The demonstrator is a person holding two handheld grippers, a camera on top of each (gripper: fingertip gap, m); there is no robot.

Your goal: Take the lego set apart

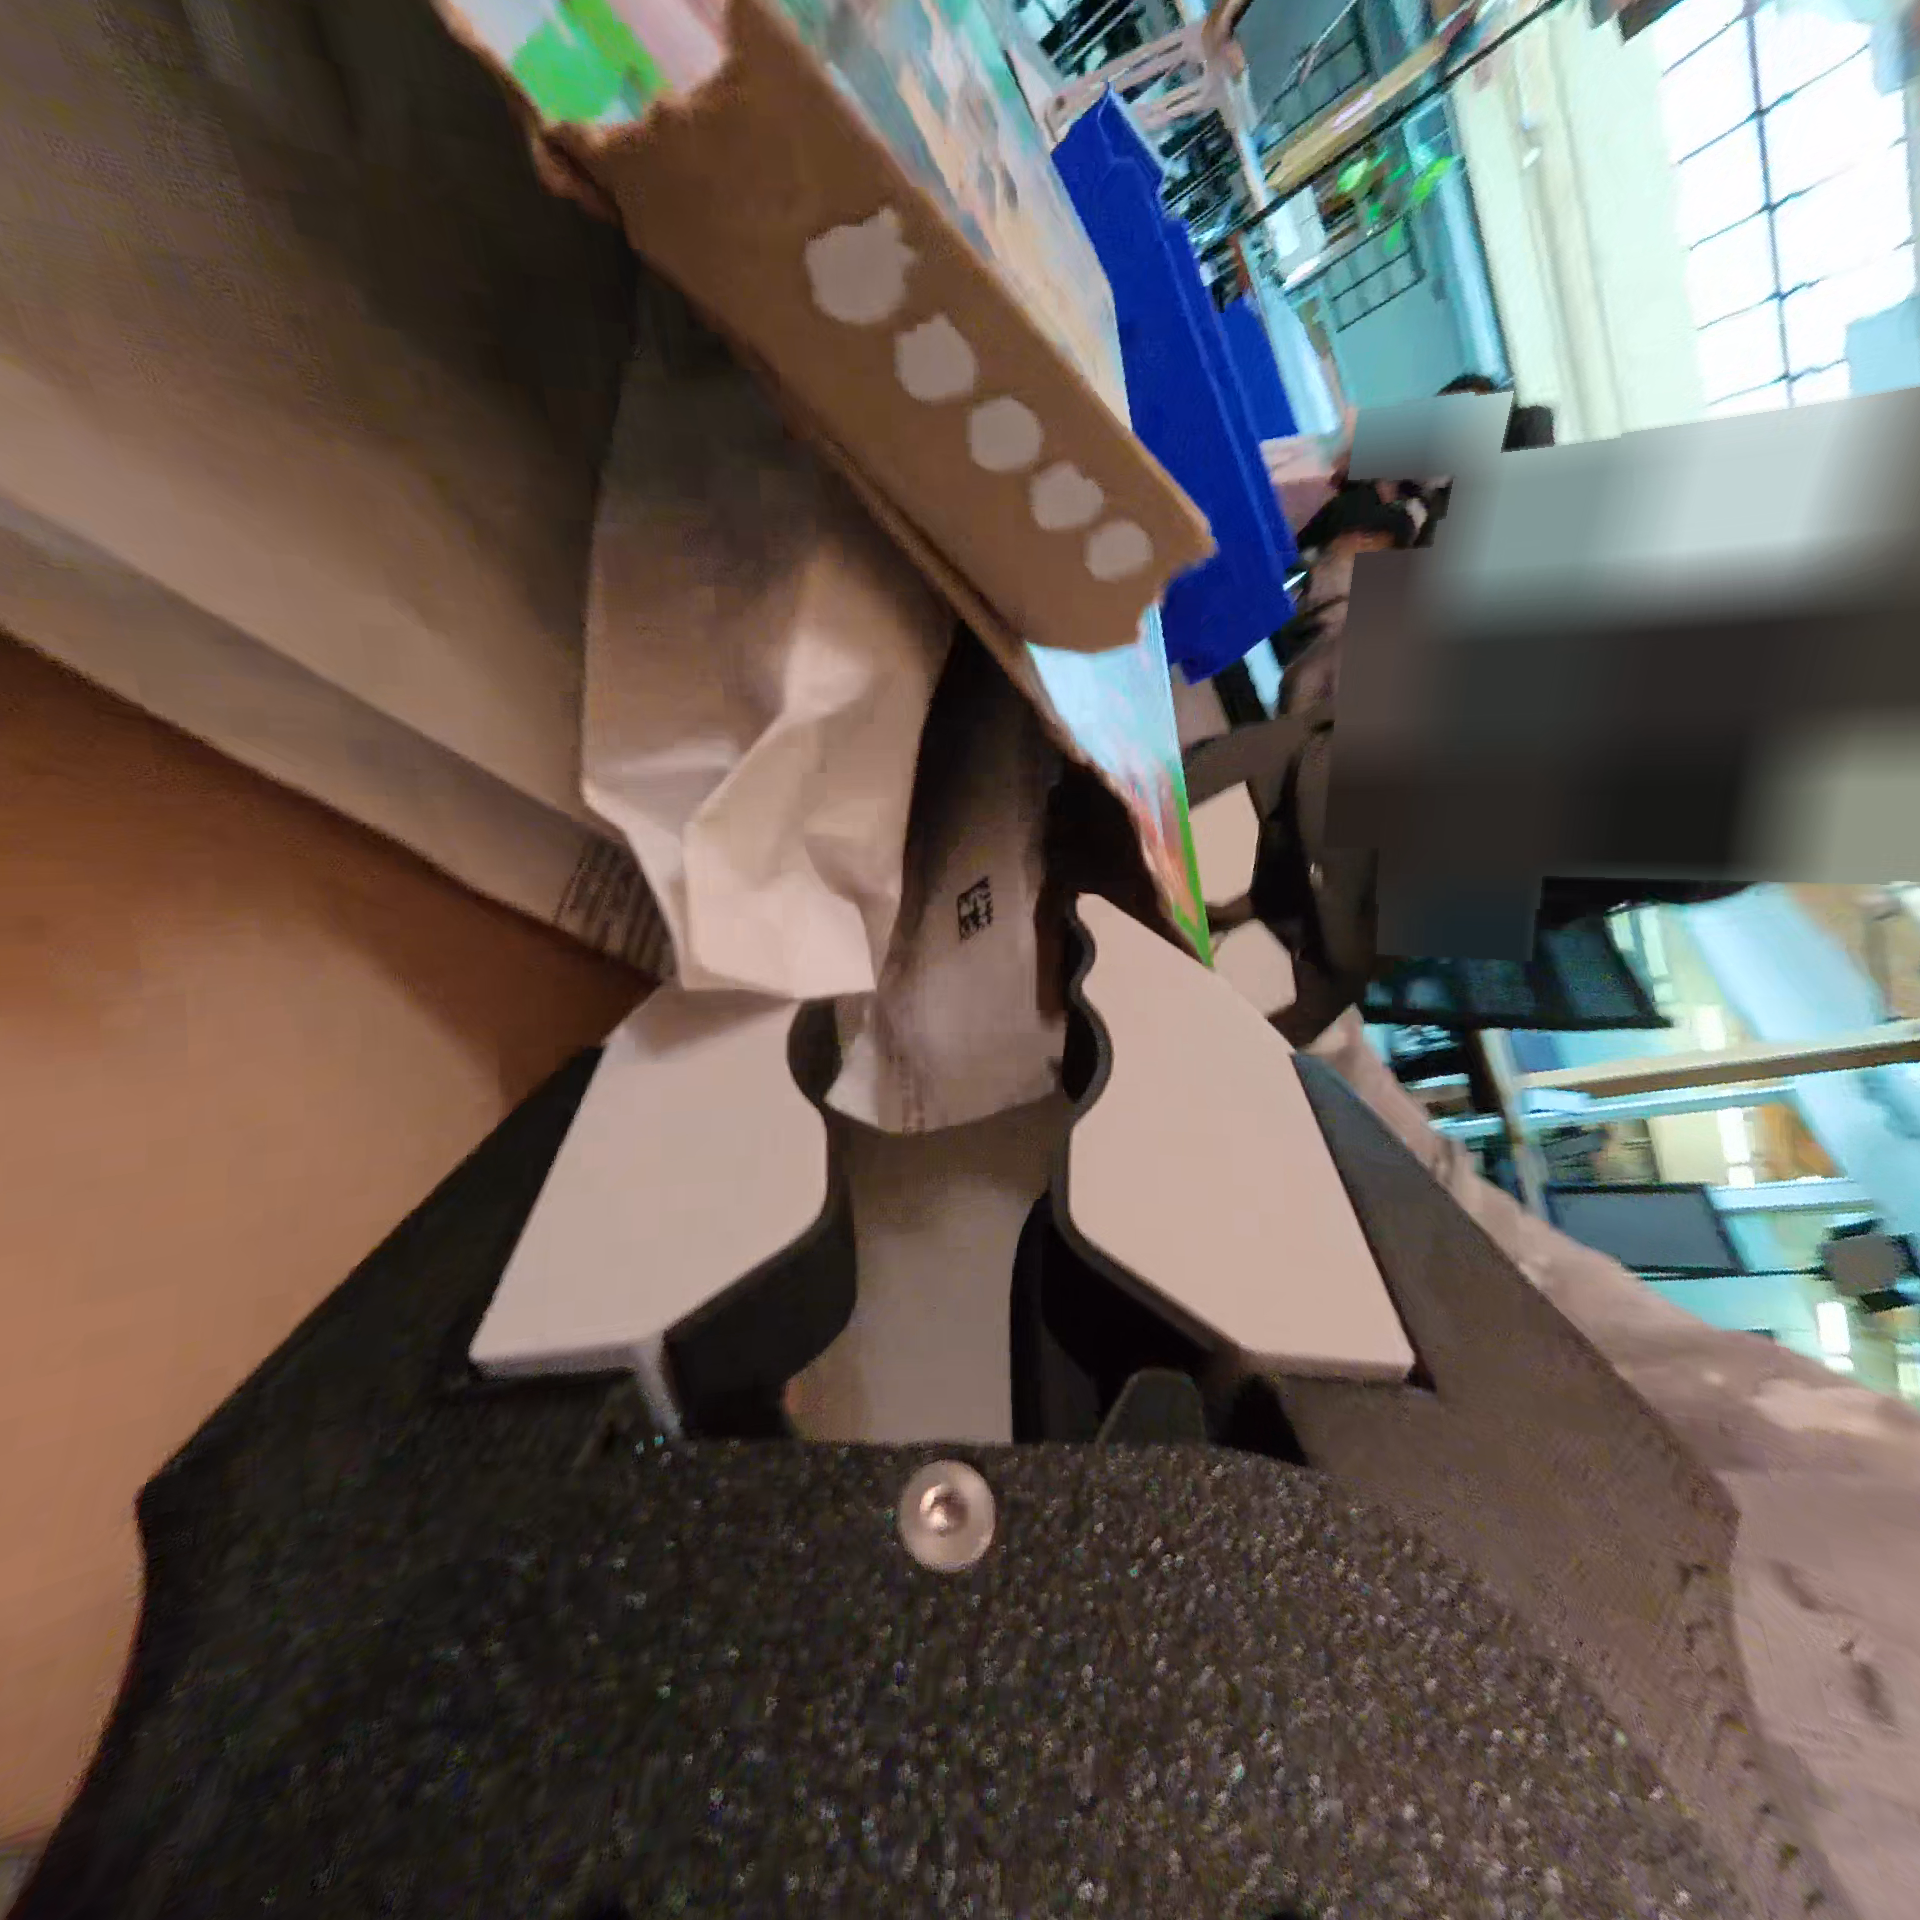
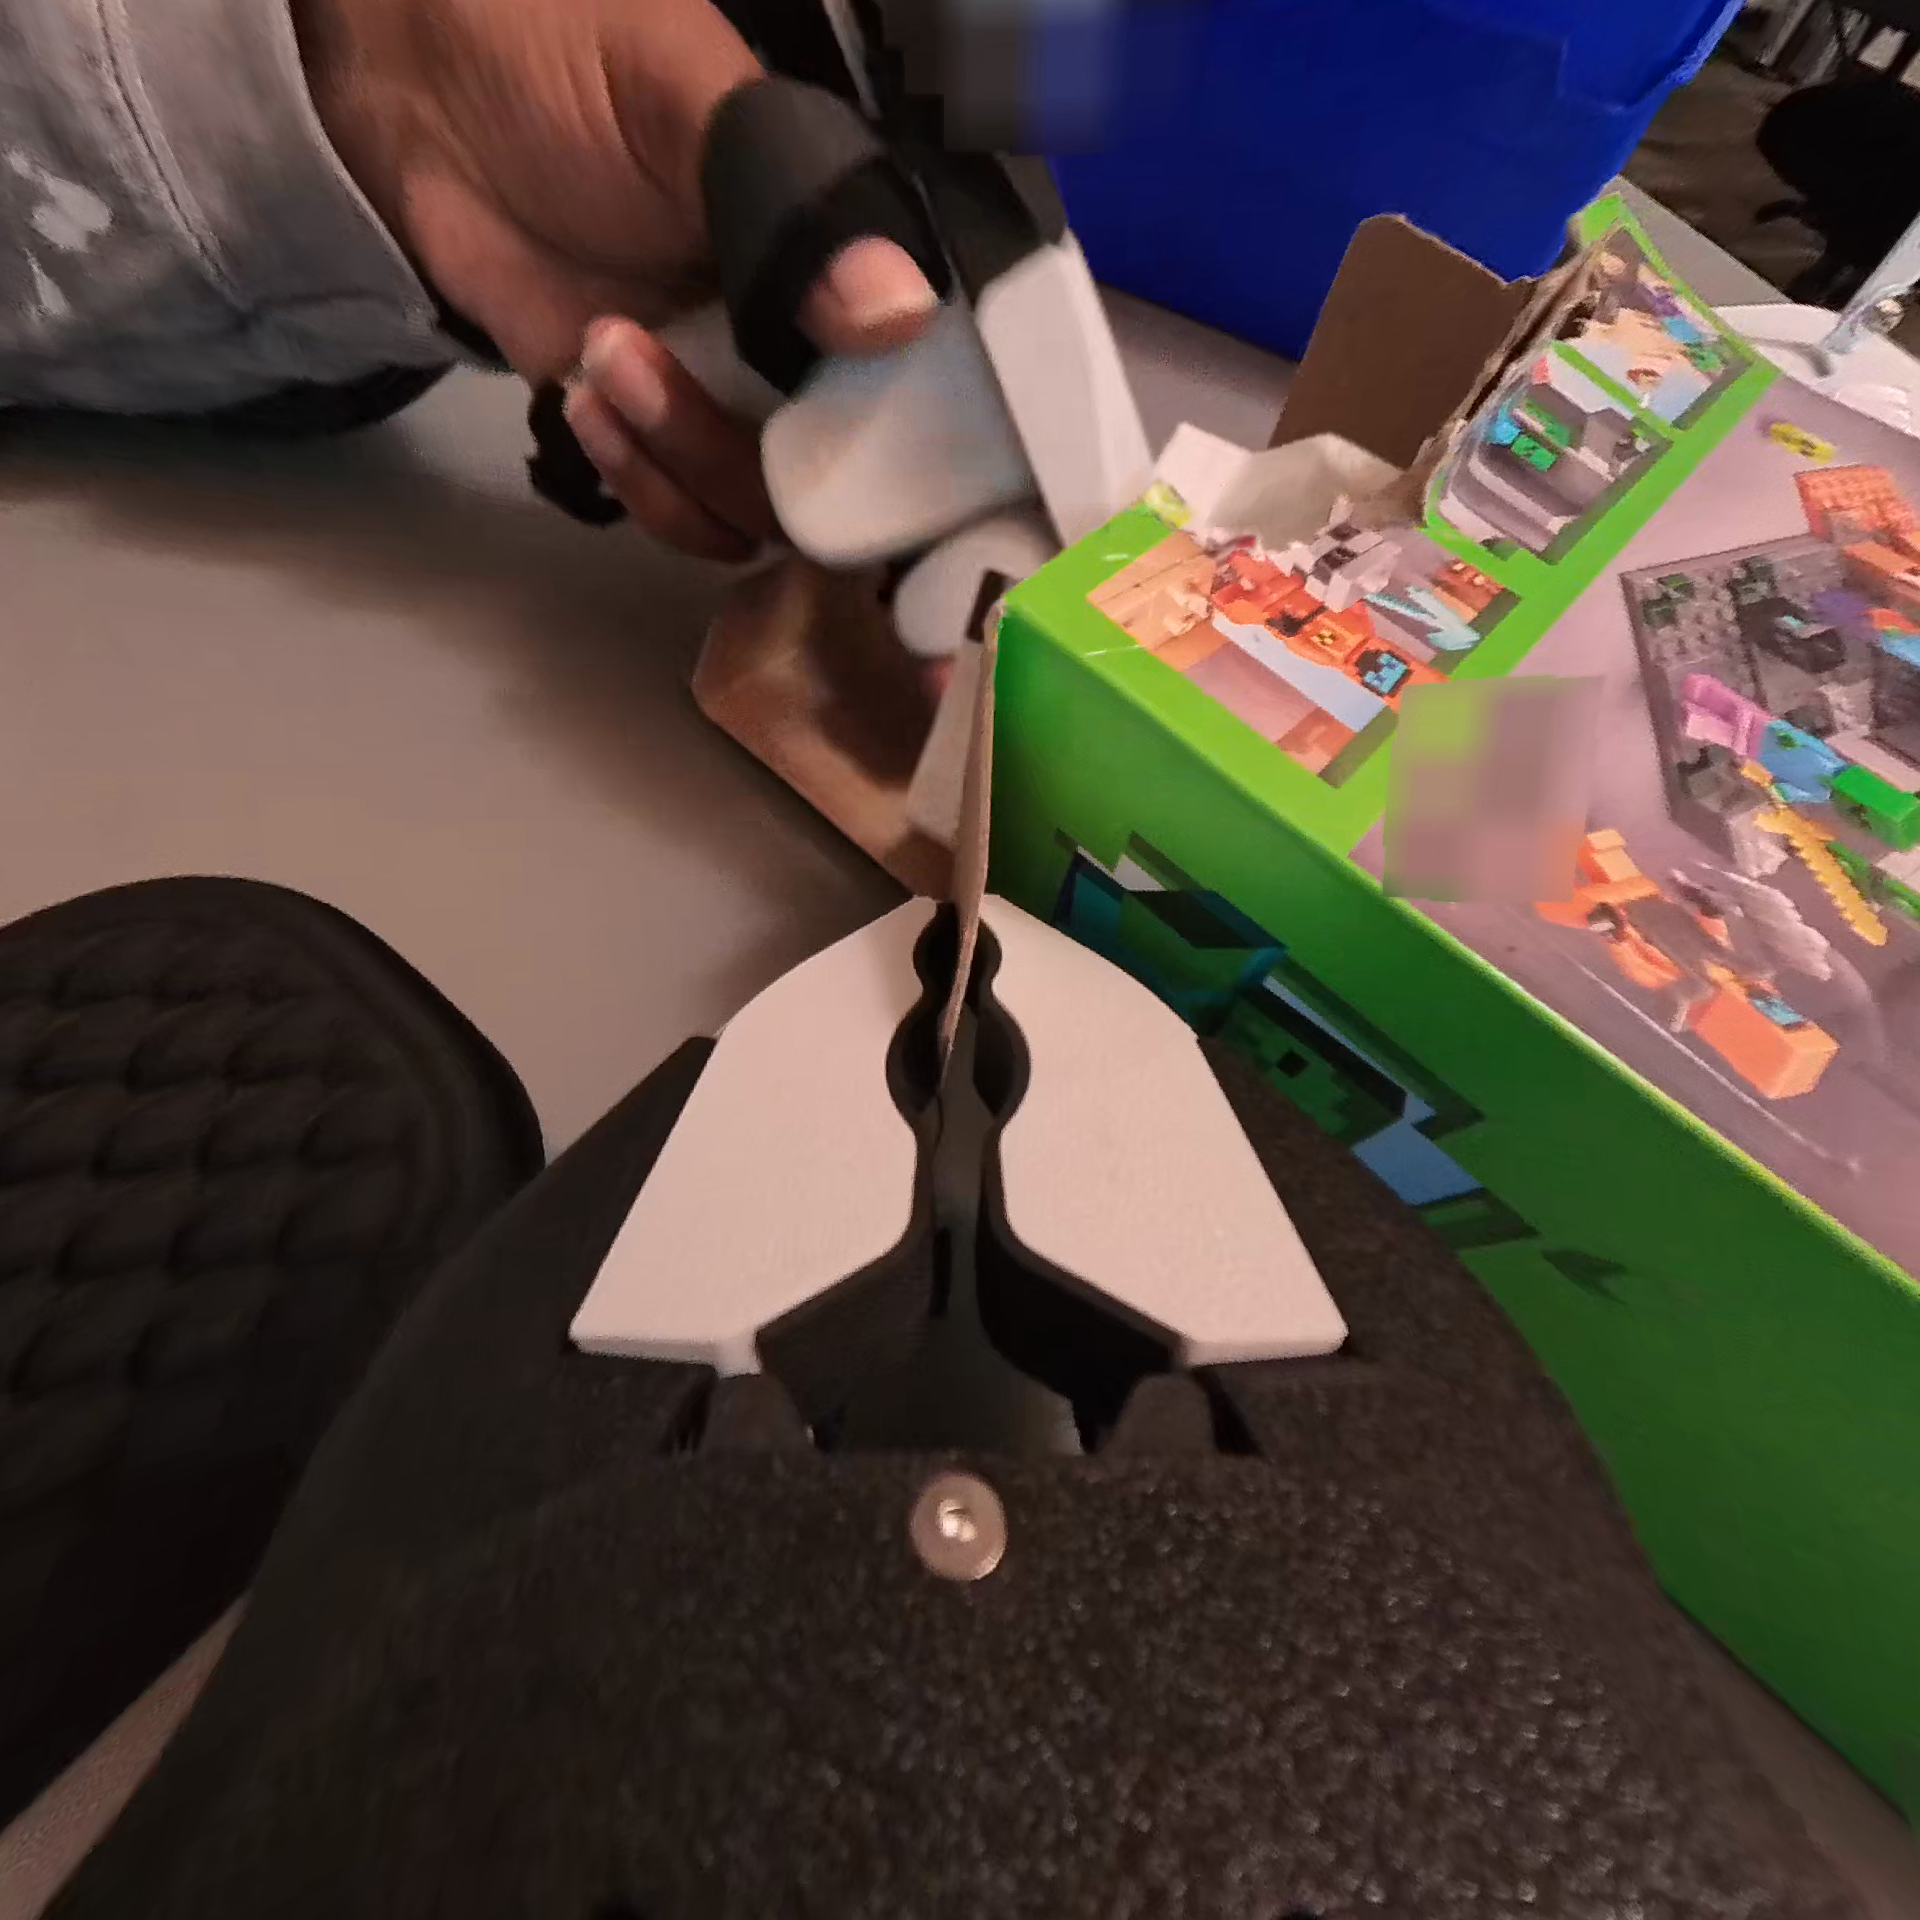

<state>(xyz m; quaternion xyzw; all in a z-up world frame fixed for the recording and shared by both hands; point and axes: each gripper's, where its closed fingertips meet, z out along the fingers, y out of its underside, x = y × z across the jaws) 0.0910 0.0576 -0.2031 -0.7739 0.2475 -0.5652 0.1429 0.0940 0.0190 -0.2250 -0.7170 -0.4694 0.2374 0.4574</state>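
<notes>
Unboxing step. Left gripper [image 1: 951, 1023] pinches crumpled white paper bag [image 1: 769, 790] at open green cardboard box [image 2: 1299, 1049]; right gripper [image 2: 961, 956] clamps brown end flap [image 2: 966, 800]. Next, probably: draw bag clear.

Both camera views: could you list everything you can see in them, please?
Lego box: one, green with printed pictures, on the table, its end torn open.
Box flap: one, brown cardboard, at the open end, pinched by the right tool.
Paper bag: one, white and crumpled, sticking out of the box, gripped by the left tool.
Bin: one, blue, behind the box.
Table: one, grey, under everything.
Left tool: white fingers, black body, shut on the bag.
Right tool: white fingers, black body, shut on the flap.
Person's hand: one, black finger sleeve, holding the left tool.
</notes>
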